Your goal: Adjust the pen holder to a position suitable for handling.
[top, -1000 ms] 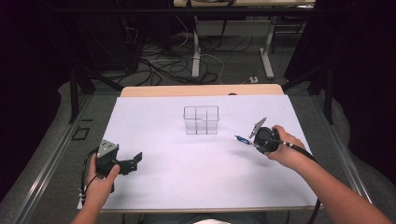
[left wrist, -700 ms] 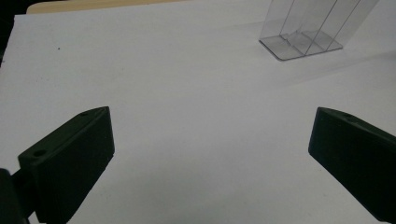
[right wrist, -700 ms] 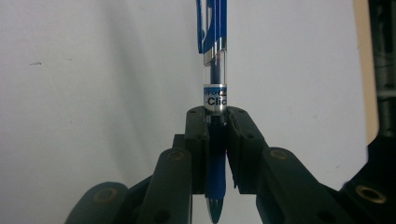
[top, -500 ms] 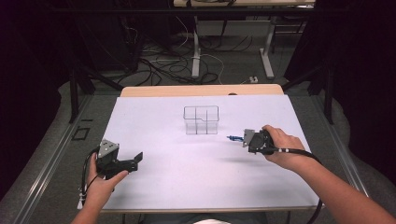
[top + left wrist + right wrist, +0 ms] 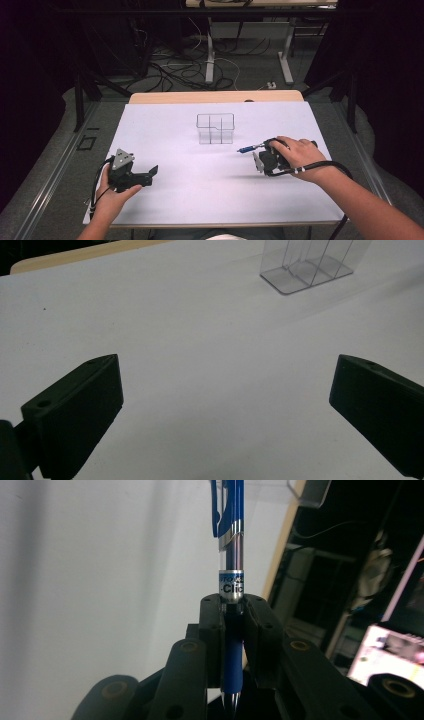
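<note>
Pen (image 5: 231, 555) clamped in right gripper (image 5: 262, 159) — clear divided box (image 5: 215, 128) near its tip

pen (image 5: 232, 540) blue, silver band; organizer (image 5: 215, 128) clear; table (image 5: 165, 130) white

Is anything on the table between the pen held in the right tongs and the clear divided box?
No. In the high view, only bare white table separates the blue pen in the right tongs from the clear box.

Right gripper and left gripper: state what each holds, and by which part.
The right gripper is shut on a blue pen, clamped on its blue grip section near the tip, clip end pointing away. The left gripper holds nothing, jaws wide apart.
</note>
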The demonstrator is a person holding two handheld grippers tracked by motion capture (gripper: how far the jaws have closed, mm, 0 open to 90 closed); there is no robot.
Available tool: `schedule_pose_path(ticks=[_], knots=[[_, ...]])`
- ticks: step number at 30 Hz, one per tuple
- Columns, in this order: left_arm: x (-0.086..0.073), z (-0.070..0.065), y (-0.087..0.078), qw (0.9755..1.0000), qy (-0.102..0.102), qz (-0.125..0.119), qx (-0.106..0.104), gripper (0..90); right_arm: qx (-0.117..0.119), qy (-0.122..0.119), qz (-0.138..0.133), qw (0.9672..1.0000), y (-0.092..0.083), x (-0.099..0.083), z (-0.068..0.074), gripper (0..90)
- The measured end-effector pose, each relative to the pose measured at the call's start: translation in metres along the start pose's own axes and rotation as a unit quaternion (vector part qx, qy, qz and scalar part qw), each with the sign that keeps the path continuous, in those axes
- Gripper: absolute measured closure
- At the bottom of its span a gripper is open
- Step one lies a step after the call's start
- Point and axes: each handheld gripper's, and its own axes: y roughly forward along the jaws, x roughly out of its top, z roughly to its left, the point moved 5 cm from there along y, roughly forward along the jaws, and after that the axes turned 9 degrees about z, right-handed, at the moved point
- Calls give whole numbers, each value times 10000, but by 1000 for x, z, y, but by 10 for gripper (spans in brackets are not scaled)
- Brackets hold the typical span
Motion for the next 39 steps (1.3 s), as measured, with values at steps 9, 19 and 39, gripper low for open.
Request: schedule_pose_path(ticks=[9,19,39], knots=[[14,-5,-2,9998,54,-75,-179,61,-733,-1124,142,9909,-5,12,-1,795],[29,-18,2,9989,260,-32,-391,166,-968,-1184,13,9882,-11,17,-7,794],[81,-76,26,9897,1084,150,-923,323,-1010,-1295,-83,9864,-15,22,-5,794]])
